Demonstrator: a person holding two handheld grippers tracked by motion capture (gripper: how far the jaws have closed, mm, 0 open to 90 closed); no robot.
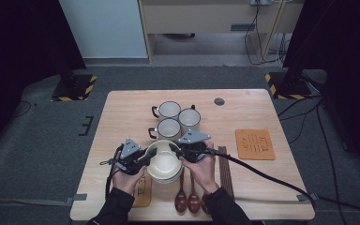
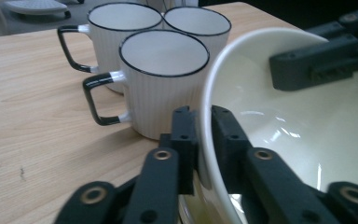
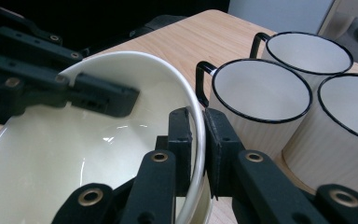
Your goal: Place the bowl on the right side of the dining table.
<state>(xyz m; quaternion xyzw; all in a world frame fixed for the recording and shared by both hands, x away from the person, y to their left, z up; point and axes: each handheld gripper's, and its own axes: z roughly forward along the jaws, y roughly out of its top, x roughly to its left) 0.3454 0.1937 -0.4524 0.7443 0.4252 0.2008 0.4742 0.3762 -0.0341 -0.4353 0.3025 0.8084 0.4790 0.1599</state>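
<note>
- No brand or label reads clearly anywhere; the orange mat (image 1: 255,144) at the right of the table (image 1: 122,112) carries rows of dark marks, too small for me to make out.
- My left gripper (image 2: 204,122) is clenched on the near-left rim of the cream bowl (image 1: 164,161), one jaw inside the wall and one outside.
- My right gripper (image 3: 196,125) pinches the opposite rim of the same bowl in the same way, wall between its jaws.
- The bowl is the top one of a small stack at the front middle of the table, between my two hands.
- Just behind the bowl stand three white mugs (image 1: 169,127) with black rims and black handles, bunched close together; the nearest mug is just beside the bowl's far edge.
- Two dark wooden spoons (image 1: 187,200) lie at the front edge, just in front of the bowls.
- A dark strip, perhaps chopsticks (image 1: 225,171), lies right of my right hand (image 1: 202,171).
- Another orange mat (image 1: 141,192) peeks out beside my left hand (image 1: 127,178).
- A black cable (image 1: 262,174) trails from the right gripper off the table's right front corner.
</note>
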